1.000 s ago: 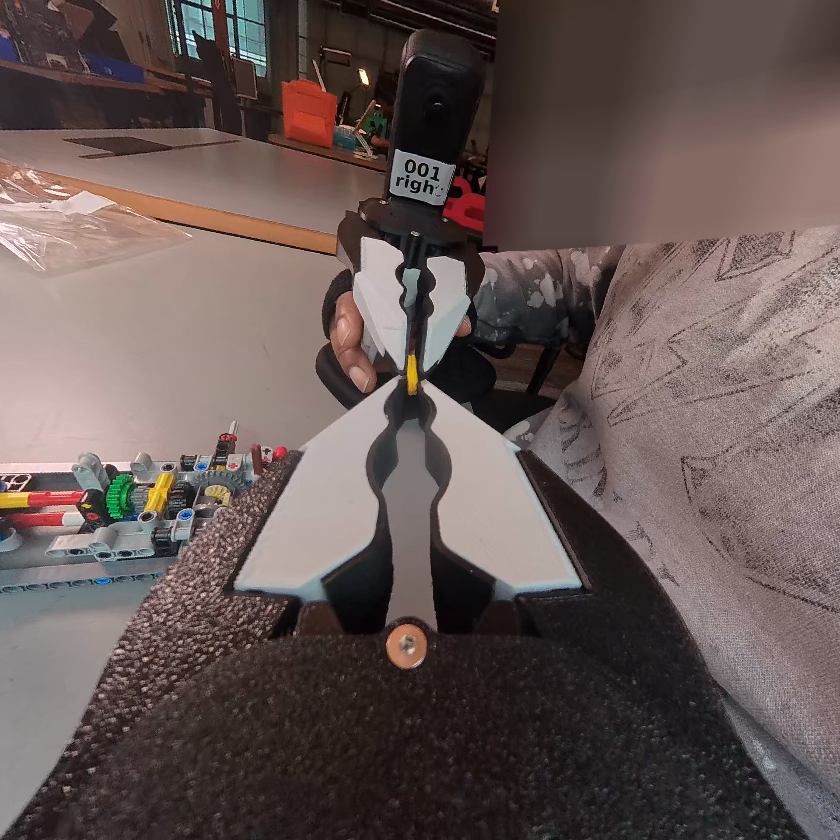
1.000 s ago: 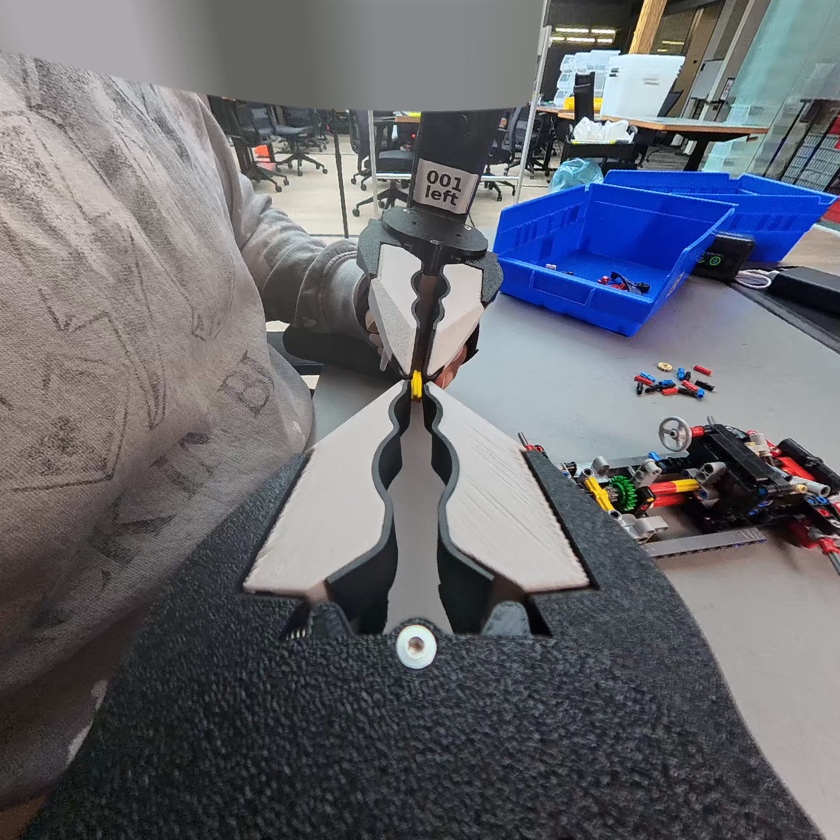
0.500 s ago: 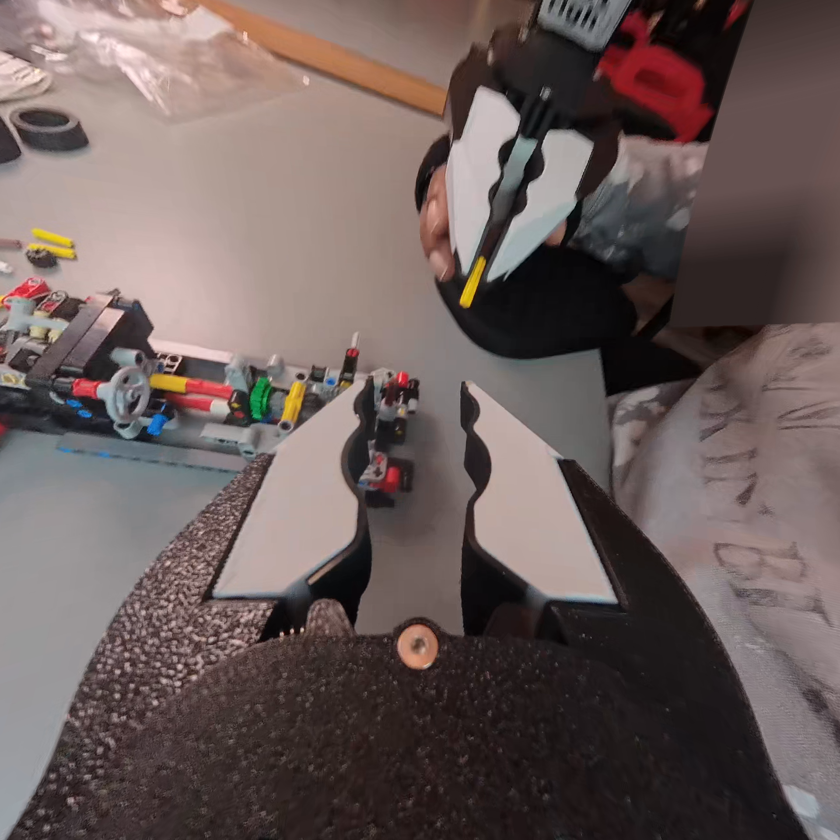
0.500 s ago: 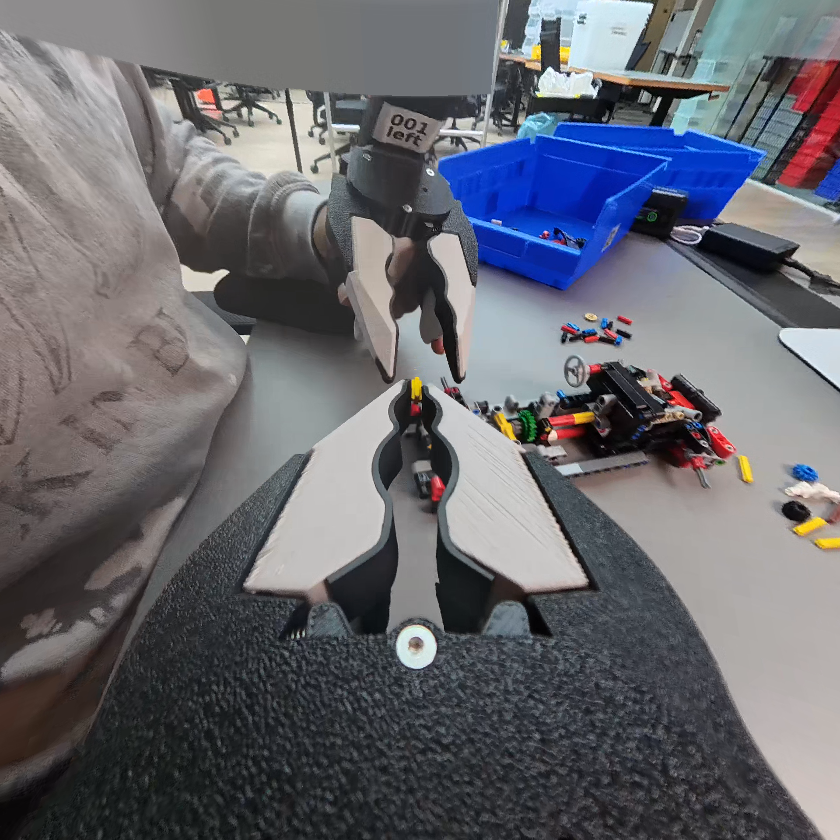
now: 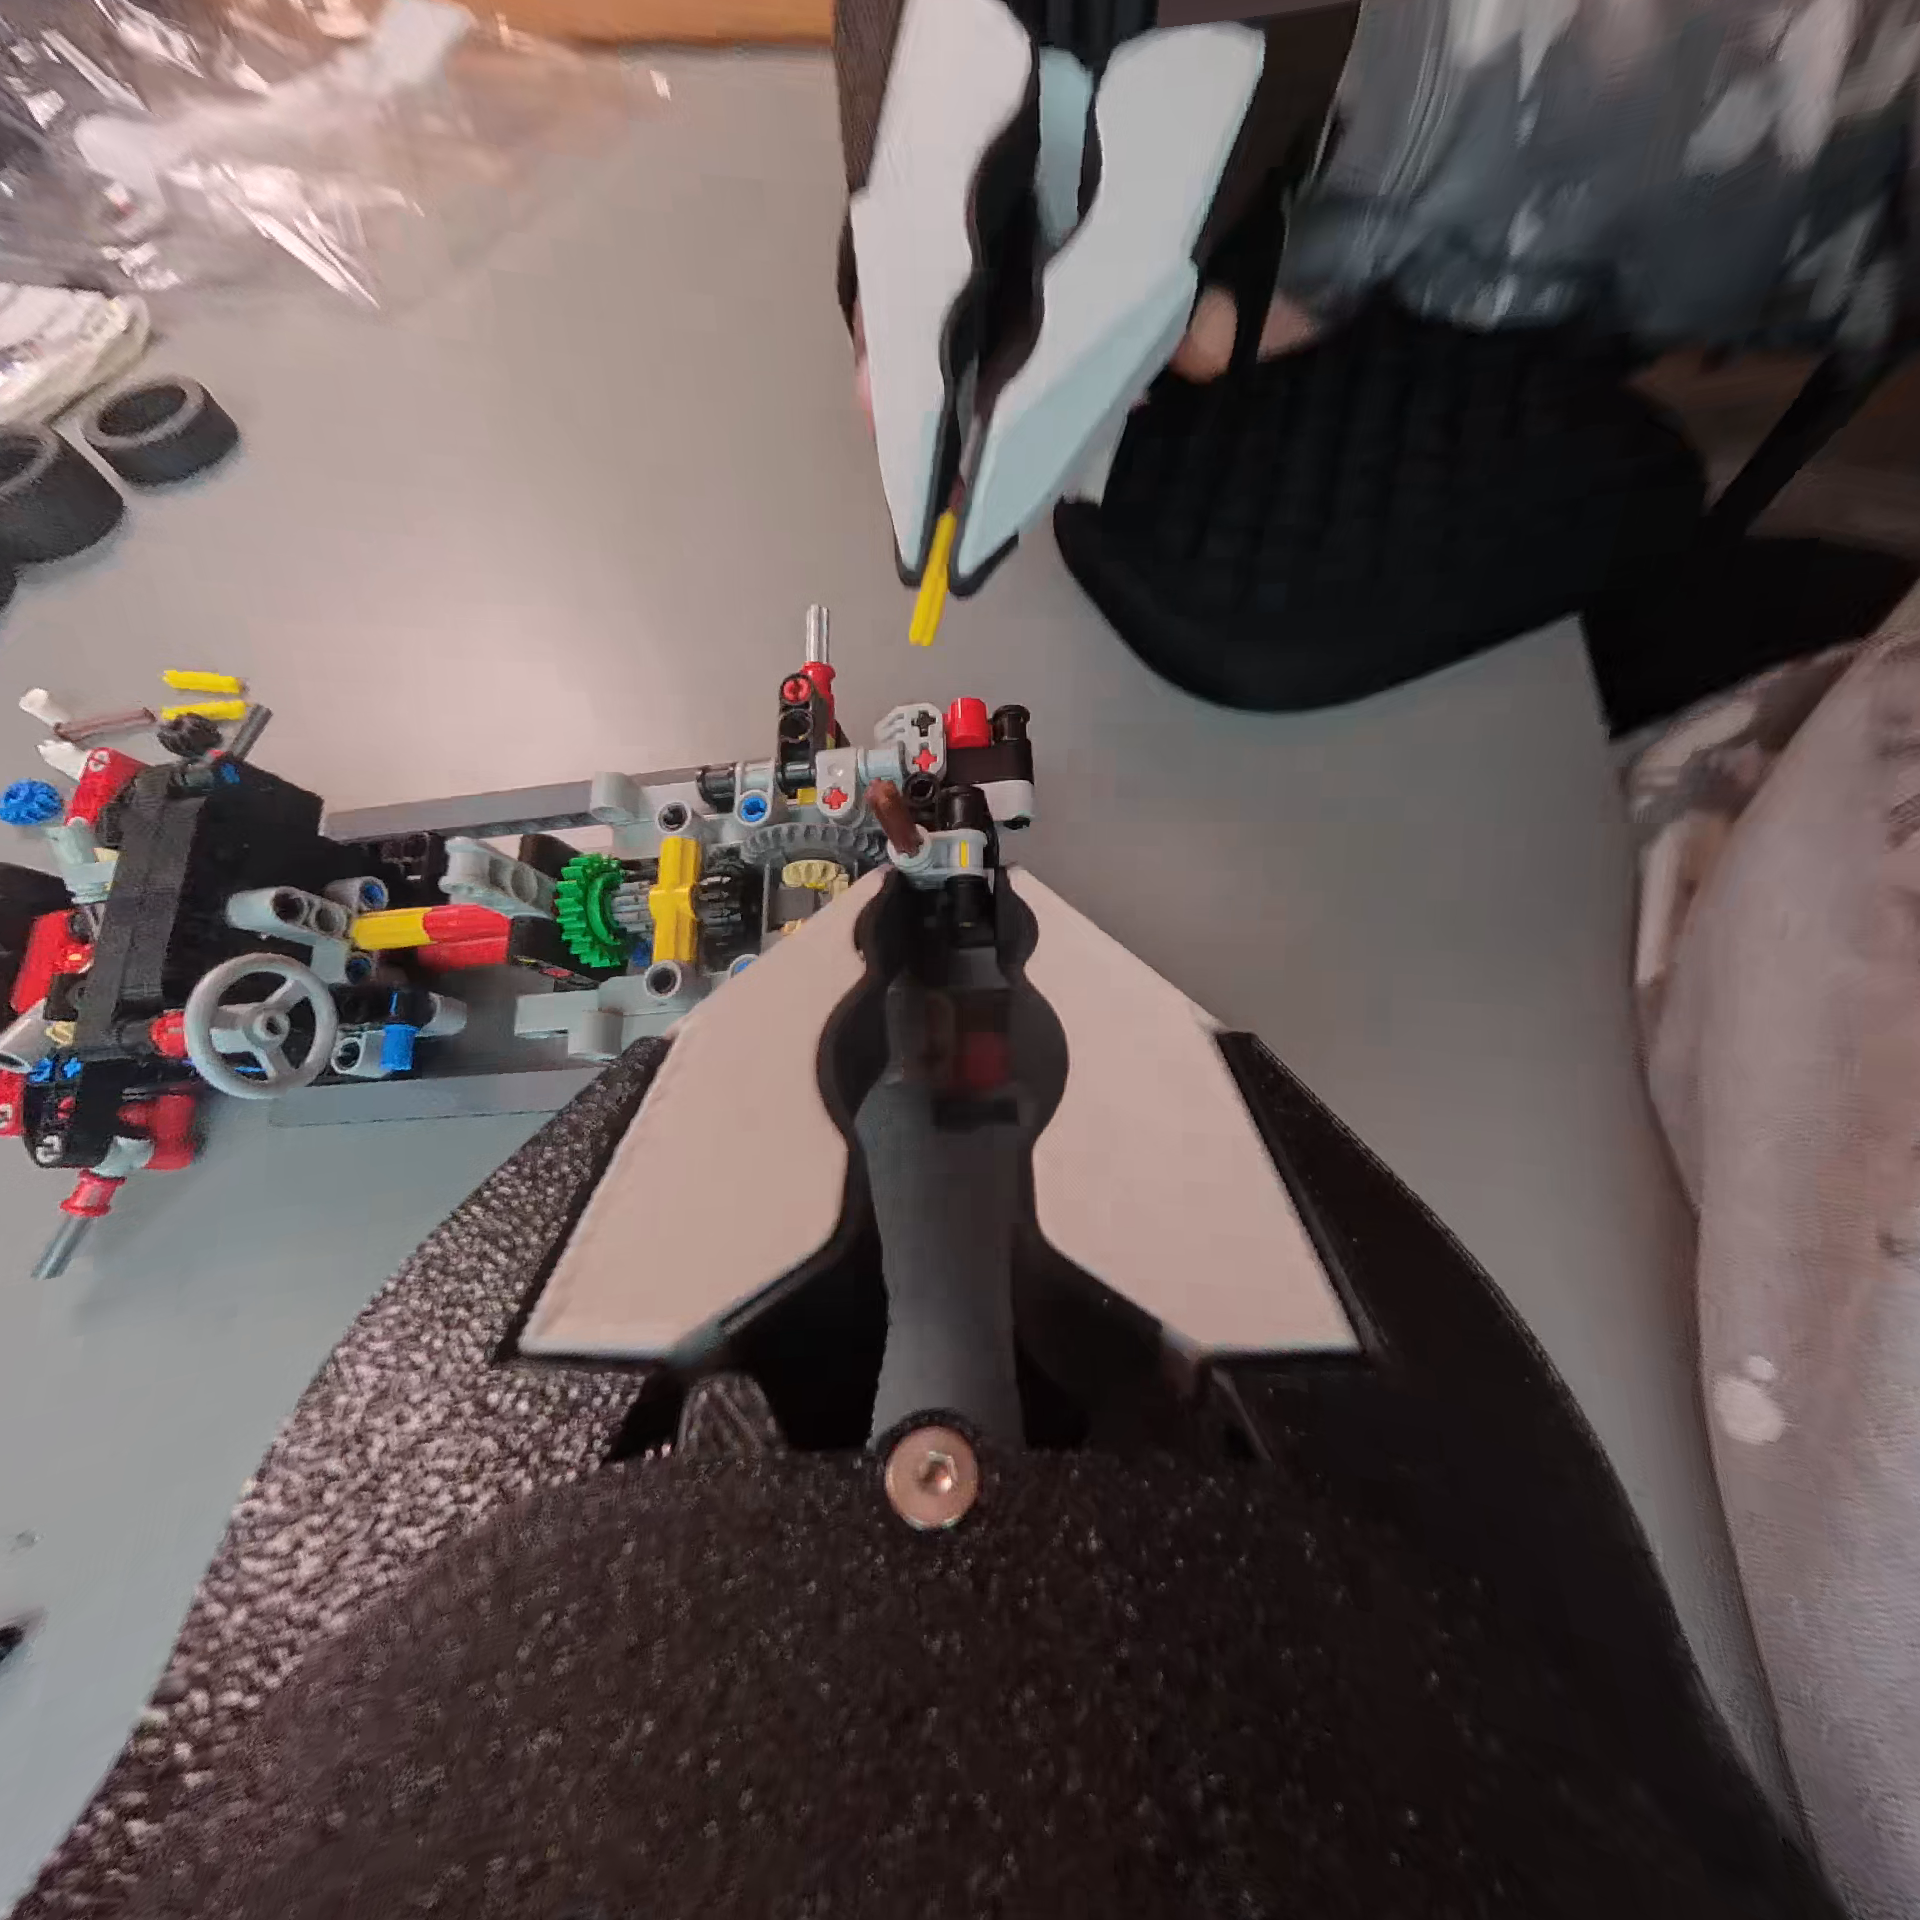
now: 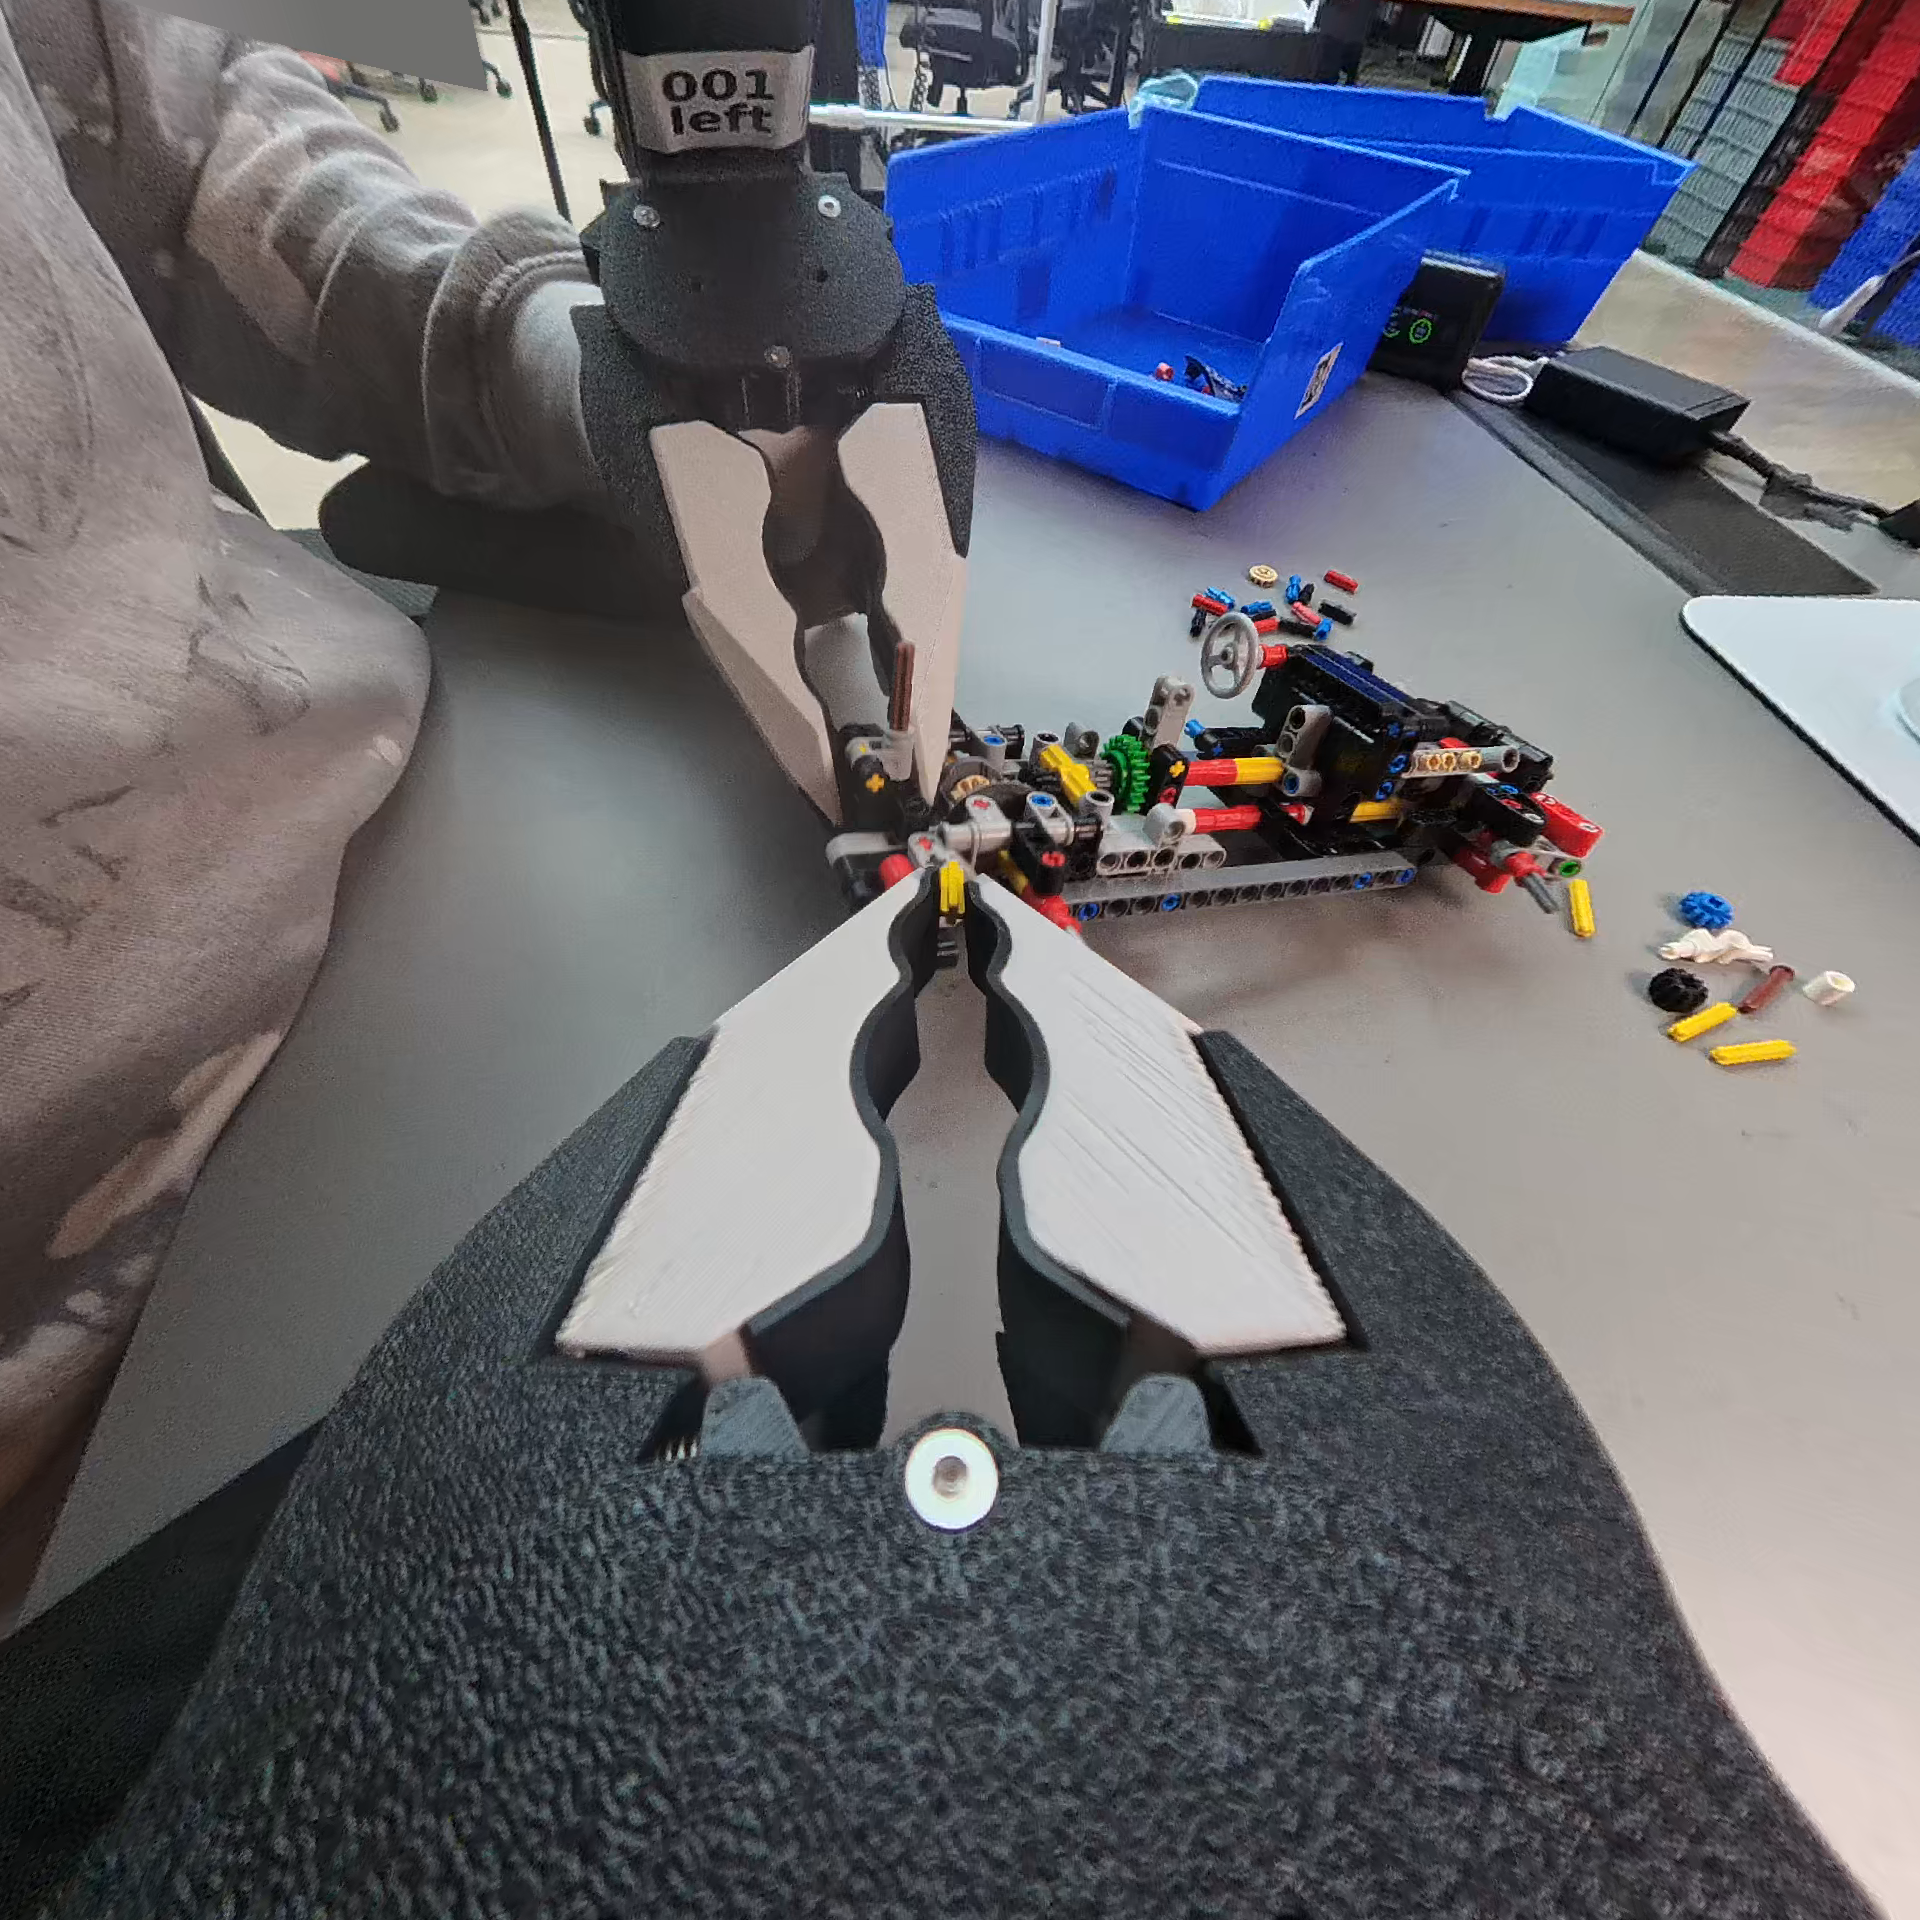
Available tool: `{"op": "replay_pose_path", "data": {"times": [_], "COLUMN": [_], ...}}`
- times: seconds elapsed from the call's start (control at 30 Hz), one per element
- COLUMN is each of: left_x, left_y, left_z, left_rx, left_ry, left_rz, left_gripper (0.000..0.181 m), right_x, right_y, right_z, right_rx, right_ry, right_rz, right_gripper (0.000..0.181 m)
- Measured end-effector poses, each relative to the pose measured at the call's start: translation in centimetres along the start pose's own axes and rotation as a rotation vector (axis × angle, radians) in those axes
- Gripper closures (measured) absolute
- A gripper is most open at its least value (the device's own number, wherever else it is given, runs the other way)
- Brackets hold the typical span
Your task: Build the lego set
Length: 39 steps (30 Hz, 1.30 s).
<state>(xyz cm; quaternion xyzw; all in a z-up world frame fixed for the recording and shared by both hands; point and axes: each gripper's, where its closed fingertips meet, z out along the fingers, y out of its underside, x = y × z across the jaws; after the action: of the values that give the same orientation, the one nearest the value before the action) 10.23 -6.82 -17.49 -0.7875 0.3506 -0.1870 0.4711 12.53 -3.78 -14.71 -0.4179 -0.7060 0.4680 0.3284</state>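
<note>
Now: short yellow plastic axle pin (image 6: pixel 950 891) pinched in right gripper (image 6: pixel 948 902), long axis along the fingers, tip toward 12 o'clock | multicoloured half-built lego chassis (image 6: pixel 1195 805) just beyond, stretching toward 2 o'clock | left gripper (image 5: pixel 943 902) nearer, narrowed around chassis end, grey table (image 6: pixel 1455 1195).

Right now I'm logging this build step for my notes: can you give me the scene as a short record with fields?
left gripper: shut on the near end of the lego chassis
right gripper: shut on a yellow axle, held just above that same end
axle state: not yet inserted
loose parts: scattered on the grey table past the chassis's far end
blue bins: behind the chassis
tyres: far side of the table
</note>
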Motion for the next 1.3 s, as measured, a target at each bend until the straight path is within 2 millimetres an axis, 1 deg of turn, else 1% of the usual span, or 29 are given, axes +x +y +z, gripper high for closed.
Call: {"op": "replay_pose_path", "data": {"times": [0.03, 0.07, 0.13, 0.17, 0.2, 0.3, 0.43, 0.67, 0.8, 0.9, 1.0, 1.3], "left_x": [-0.1, -0.2, -0.2, -0.2, -0.2, 0.0, 0.0, 0.4, 0.5, 0.5, 0.6, 1.0], "left_y": [-0.9, -1.5, -2.1, -2.3, -2.5, -2.9, -3.5, -3.9, -4.0, -4.0, -3.8, -3.7], "left_z": [-0.6, -1.0, -1.4, -1.5, -1.5, -1.6, -2.1, -3.0, -3.2, -3.3, -3.2, -3.2], "left_rx": [0.076, 0.127, 0.174, 0.187, 0.197, 0.222, 0.258, 0.3, 0.308, 0.309, 0.306, 0.303], "left_ry": [0.015, 0.025, 0.033, 0.029, 0.027, 0.015, 0.006, 0.009, 0.014, 0.022, 0.026, 0.054], "left_rz": [-0.022, -0.037, -0.036, -0.028, -0.023, -0.004, -0.006, 0.004, 0.002, -0.002, -0.002, -0.001], "left_gripper": [0.166, 0.166, 0.166, 0.166, 0.166, 0.165, 0.165, 0.165, 0.165, 0.165, 0.165, 0.165], "right_x": [-0.2, -0.6, -1.2, -1.2, -1.2, -1.0, -1.8, -2.1, -2.3, -2.6, -2.7, -2.7], "right_y": [-0.6, -1.6, -4.0, -4.6, -4.8, -4.7, -5.0, -5.7, -5.9, -6.5, -6.3, -5.9], "right_z": [0.0, 0.0, -0.1, 0.0, 0.2, 1.0, 1.7, 2.0, 2.1, 2.0, 2.1, 2.1], "right_rx": [0.01, 0.04, 0.102, 0.089, 0.05, -0.083, -0.14, -0.152, -0.144, -0.114, -0.128, -0.127], "right_ry": [-0.011, -0.03, -0.08, -0.088, -0.083, -0.078, -0.127, -0.135, -0.137, -0.156, -0.156, -0.175], "right_rz": [0.009, 0.028, 0.083, 0.083, 0.065, 0.058, 0.074, 0.092, 0.088, 0.087, 0.057, 0.057], "right_gripper": [0.18, 0.18, 0.18, 0.18, 0.18, 0.18, 0.18, 0.18, 0.18, 0.18, 0.18, 0.18]}}
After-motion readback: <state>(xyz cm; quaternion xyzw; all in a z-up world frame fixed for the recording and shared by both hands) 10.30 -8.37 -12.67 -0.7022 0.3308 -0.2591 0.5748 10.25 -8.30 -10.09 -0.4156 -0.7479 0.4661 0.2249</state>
